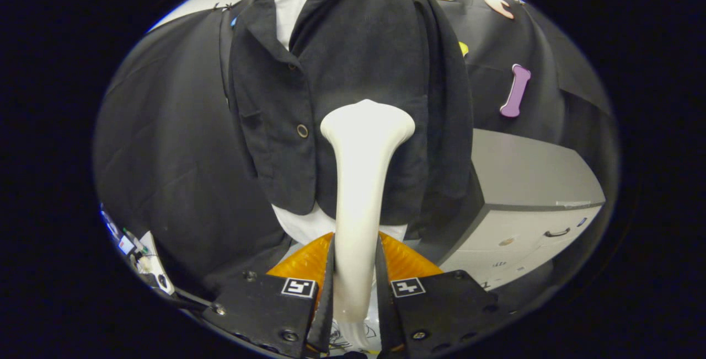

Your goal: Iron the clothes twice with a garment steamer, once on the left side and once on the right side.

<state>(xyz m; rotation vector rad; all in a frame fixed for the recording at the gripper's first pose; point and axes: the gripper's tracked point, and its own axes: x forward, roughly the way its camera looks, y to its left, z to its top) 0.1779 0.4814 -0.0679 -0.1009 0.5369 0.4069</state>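
Two fingers of the tongs (356, 298) are clamped on the garment steamer (361, 182), its head at 12 o'clock ahead, against the dark jacket (353, 72) near the middle. Keep the head flat, glide slowly, finishing one side before crossing.

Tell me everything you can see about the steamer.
The steamer is cream-white, smooth and plastic-looking, with a long slim handle that flares into a wide, rounded head at the far end. The gripper is shut on it, both fingers pressing the handle's lower part from either side. It stands roughly upright along the fingers, head pointing at the black jacket hanging ahead, over the front panel just beside the button. Whether the head touches the cloth cannot be told. No steam is visible.
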